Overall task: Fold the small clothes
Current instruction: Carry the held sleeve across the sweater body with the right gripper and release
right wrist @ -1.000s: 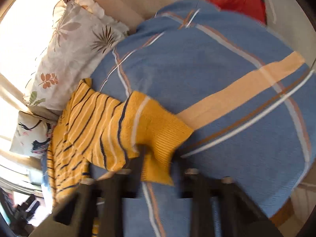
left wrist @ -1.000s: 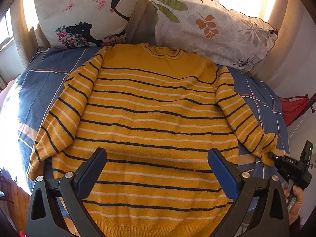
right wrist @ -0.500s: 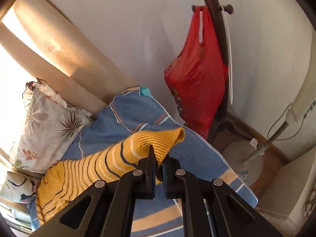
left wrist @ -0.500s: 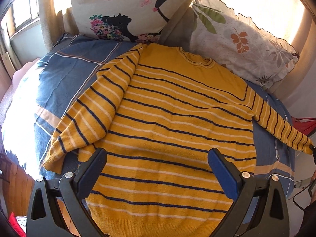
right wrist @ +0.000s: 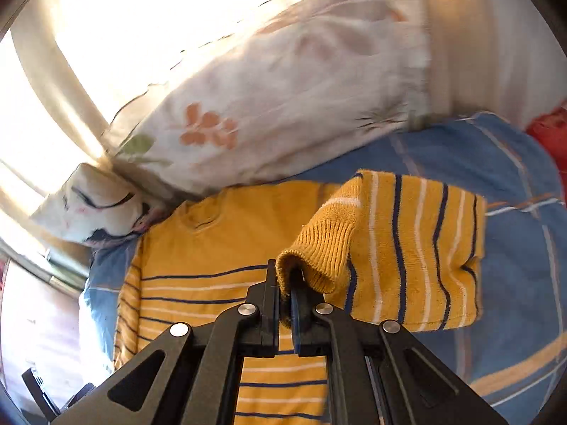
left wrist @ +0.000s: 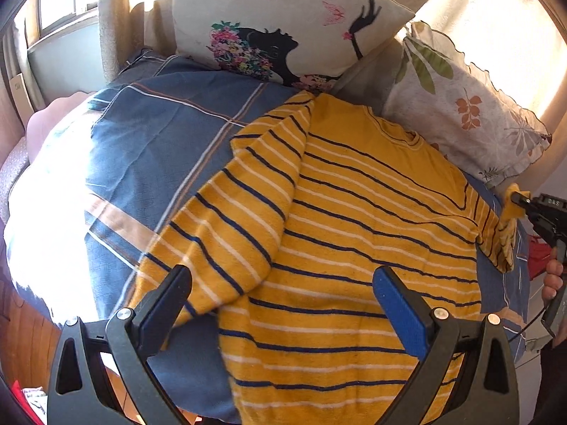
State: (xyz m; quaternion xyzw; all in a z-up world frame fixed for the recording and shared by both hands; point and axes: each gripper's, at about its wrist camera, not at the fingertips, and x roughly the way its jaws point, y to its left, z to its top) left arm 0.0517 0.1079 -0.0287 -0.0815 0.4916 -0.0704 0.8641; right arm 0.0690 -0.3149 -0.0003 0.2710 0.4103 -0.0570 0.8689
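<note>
Right fingers (right wrist: pixel 272 304) pinch one sweater (left wrist: pixel 354 248) cuff, left fingers (left wrist: pixel 400 308) spread apart, two pillows (left wrist: pixel 283 24) behind.

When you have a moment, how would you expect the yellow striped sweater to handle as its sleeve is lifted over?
Probably floppy: the sleeve sags and folds below the right gripper, whose jaws pinch the cuff. Likely light, since that pinch carries it. The sweater knit looks grippy, so unlikely to slip.
</note>
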